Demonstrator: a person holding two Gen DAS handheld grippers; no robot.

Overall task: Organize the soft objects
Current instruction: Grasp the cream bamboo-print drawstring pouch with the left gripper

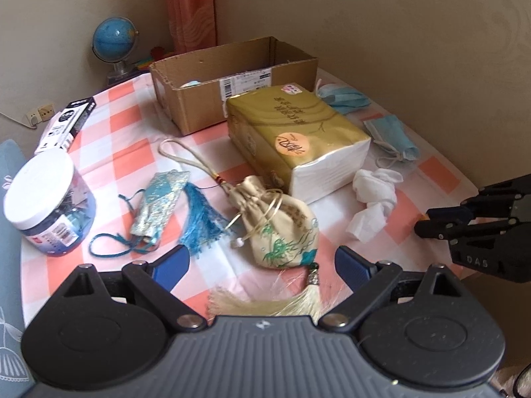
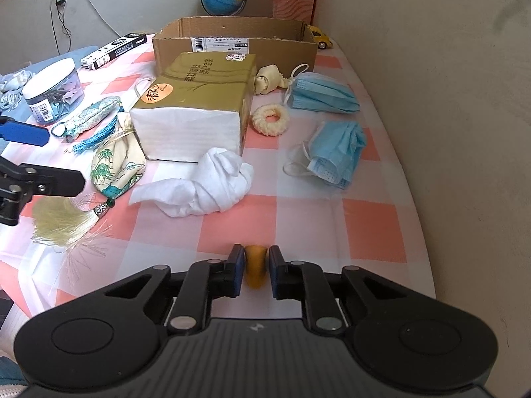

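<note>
A cream drawstring pouch [image 1: 282, 232] with a tassel lies just ahead of my open left gripper [image 1: 262, 265]; it also shows in the right wrist view [image 2: 116, 169]. A blue brocade pouch [image 1: 159, 205] lies to its left. A gold tissue pack [image 1: 295, 136] sits mid-table before an open cardboard box [image 1: 199, 99]. A crumpled white tissue [image 2: 205, 185] and two blue face masks [image 2: 322, 94] [image 2: 338, 152] lie on the right. My right gripper [image 2: 255, 265] is shut on a small yellow-orange object [image 2: 255, 265] low over the cloth.
A checked cloth covers the table [image 2: 298, 225]. A plastic jar [image 1: 46, 202] and a black-and-white box [image 1: 66, 122] stand at left. A cream scrunchie [image 2: 269, 120] and a knotted cream piece [image 2: 268, 78] lie by the pack. A globe [image 1: 114, 41] and a wall [image 2: 431, 99] border the table.
</note>
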